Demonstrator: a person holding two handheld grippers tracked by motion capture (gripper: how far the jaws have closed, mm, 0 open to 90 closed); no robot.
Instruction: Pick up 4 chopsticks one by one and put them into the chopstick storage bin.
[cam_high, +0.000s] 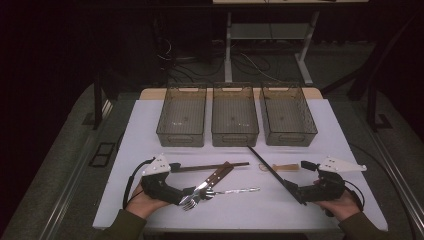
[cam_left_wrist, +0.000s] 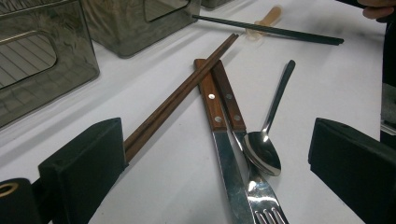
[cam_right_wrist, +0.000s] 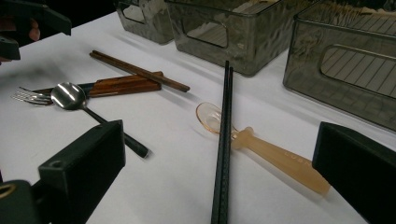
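Observation:
Cutlery lies across the white table (cam_high: 150, 130). My left gripper (cam_high: 182, 180) (cam_left_wrist: 215, 140) is open and low over a wood-handled knife (cam_left_wrist: 212, 107), a fork (cam_left_wrist: 261, 200) and a metal spoon (cam_left_wrist: 264, 151), all between its jaws; nothing is gripped. Brown chopsticks (cam_high: 210, 167) (cam_left_wrist: 182, 93) run behind its left jaw. My right gripper (cam_high: 301, 179) (cam_right_wrist: 219, 140) is open, and black chopsticks (cam_high: 272, 172) (cam_right_wrist: 224, 140) run between its jaws, crossing a translucent amber spoon (cam_high: 277, 167) (cam_right_wrist: 271, 154).
Three grey see-through bins (cam_high: 181, 116) (cam_high: 235, 115) (cam_high: 288, 115) stand in a row at the back of the table. Beyond the table are dark floor, cables and a desk frame (cam_high: 229, 45). The other hand's gripper (cam_right_wrist: 28, 18) shows in the right gripper view's top left.

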